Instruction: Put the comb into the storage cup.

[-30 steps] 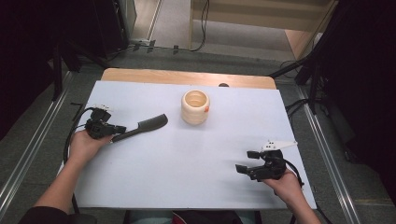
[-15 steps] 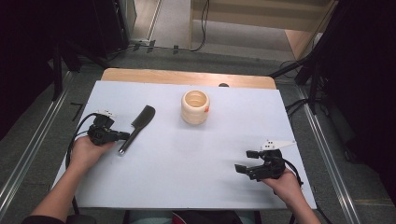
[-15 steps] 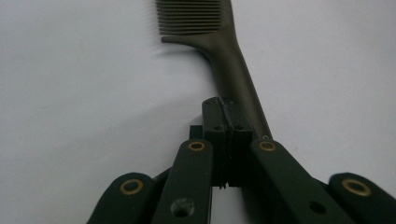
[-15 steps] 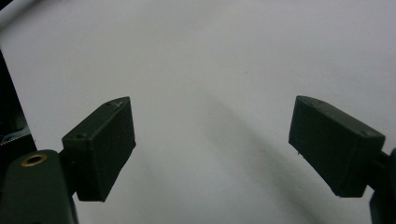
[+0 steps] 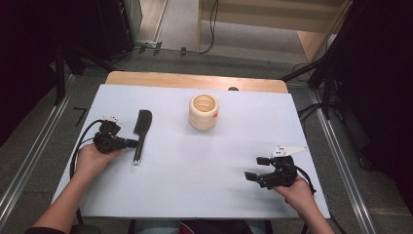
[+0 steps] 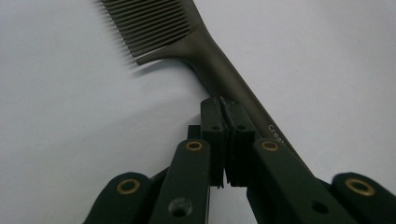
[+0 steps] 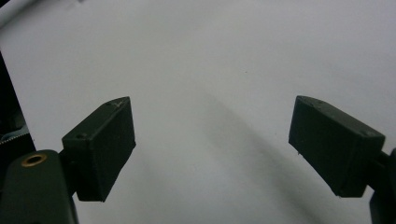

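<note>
Right claw (image 7: 212, 149) agape — white table (image 7: 224, 56) beneath

A matt black plastic comb (image 5: 141, 132) with fine parallel teeth is seen on the pale blue-white tabletop (image 5: 195, 165). A cream ribbed cup (image 5: 203, 111) bears a small orange mark. Both tongs are black, with brass-coloured rivets.

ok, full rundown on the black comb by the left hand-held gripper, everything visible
The black plastic tail comb has a toothed head of fine, close-set teeth at the far end and a long tapering handle with small white lettering. It looks matte and whole. It lies flat on the white table sheet, lengthwise away from the person, left of the cream ribbed cup. The left hand-held gripper meets its handle from the side, jaws shut.
</note>
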Demonstrator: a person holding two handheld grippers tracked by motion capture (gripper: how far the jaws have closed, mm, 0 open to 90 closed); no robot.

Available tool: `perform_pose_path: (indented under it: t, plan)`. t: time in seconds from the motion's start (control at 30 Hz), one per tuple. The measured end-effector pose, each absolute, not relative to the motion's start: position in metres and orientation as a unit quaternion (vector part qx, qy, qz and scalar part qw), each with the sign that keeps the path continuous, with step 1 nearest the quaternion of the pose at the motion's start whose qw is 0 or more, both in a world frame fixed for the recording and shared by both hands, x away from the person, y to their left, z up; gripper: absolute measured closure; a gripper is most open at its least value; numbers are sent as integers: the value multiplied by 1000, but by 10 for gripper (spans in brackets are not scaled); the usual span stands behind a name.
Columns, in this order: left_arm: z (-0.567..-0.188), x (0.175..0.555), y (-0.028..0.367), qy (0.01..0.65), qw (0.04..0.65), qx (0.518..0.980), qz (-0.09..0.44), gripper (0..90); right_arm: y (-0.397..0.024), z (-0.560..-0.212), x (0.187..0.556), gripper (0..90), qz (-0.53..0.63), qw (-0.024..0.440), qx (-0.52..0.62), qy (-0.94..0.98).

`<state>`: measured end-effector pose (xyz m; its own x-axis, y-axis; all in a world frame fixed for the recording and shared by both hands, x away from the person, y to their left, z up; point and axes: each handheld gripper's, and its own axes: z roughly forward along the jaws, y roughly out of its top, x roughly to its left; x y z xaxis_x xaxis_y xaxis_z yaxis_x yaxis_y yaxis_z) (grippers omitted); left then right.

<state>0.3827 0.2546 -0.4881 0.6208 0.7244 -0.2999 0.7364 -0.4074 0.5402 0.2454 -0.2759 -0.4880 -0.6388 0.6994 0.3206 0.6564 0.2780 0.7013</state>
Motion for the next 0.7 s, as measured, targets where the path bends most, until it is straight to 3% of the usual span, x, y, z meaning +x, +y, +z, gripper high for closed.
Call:
perform_pose_path:
  t: [0.27, 0.53, 0.7]
  plan:
    - [-479, 379, 263, 454, 354, 818, -8, 760, -276, -488, 245, 127, 425, 27, 424, 799]
    - [-459, 364, 261, 455, 403, 794, 7, 498, -276, -488, 245, 128, 423, 27, 425, 800]
    - [-452, 355, 256, 449, 423, 787, 17, 393, -276, -488, 245, 128, 425, 29, 423, 800]
